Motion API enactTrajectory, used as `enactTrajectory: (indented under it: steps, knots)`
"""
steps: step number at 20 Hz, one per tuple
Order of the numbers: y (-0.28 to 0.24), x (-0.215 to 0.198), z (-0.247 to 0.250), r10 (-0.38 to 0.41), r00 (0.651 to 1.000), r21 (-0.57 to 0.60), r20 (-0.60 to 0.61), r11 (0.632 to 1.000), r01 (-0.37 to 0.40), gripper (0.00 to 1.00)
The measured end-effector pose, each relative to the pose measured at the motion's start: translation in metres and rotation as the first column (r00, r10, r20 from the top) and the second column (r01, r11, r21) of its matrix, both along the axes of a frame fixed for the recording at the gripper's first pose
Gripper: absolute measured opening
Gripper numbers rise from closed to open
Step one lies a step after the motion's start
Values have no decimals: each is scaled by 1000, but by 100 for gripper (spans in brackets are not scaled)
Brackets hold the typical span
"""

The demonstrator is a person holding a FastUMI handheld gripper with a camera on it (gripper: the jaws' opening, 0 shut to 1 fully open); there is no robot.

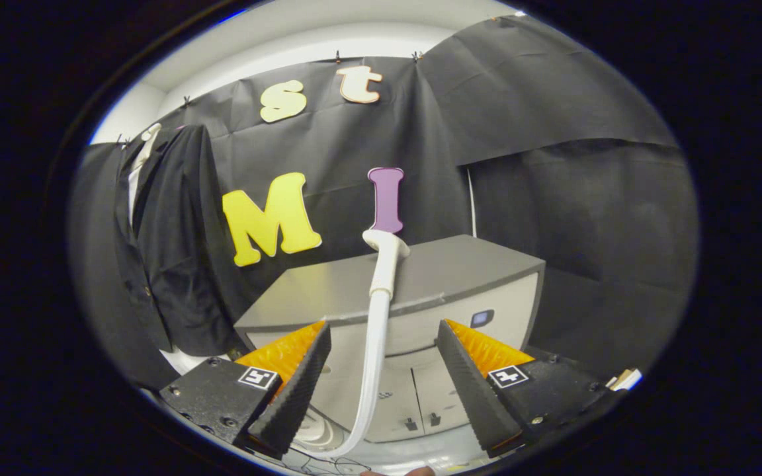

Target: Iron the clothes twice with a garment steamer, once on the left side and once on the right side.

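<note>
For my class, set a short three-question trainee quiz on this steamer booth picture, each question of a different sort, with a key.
1. True or false: the gripper is shut on the white steamer hose.
2. The dark suit jacket hangs: A) on the booth wall, left of the grey cabinet; B) over the cabinet top; C) between the fingers.
3. Fill in: the steamer head stands above the cabinet's ____.

Key
1. False: the fingers are spread, with the hose running up between them, touching neither.
2. A.
3. Top.
</note>
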State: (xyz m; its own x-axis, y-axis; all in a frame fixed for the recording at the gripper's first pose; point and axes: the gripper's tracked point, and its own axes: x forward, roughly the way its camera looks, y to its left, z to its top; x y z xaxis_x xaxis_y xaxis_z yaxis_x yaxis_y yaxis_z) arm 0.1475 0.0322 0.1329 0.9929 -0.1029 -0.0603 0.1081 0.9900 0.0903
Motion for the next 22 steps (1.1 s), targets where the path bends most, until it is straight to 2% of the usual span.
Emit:
enactTrajectory:
  steps: [8,12,17,19,21,22]
  knots:
    - [-3,96,48,76,993,-11,-86,997,-77,100]
    - [-14,149,39,85,975,59,-205,995,-75,100]
    - [-25,196,22,115,935,150,-337,986,-67,99]
    - [-32,209,13,111,920,173,-375,984,-49,93]
    - [-35,216,7,123,907,196,-404,979,-46,92]
    - [-36,219,10,126,911,202,-392,978,-48,89]
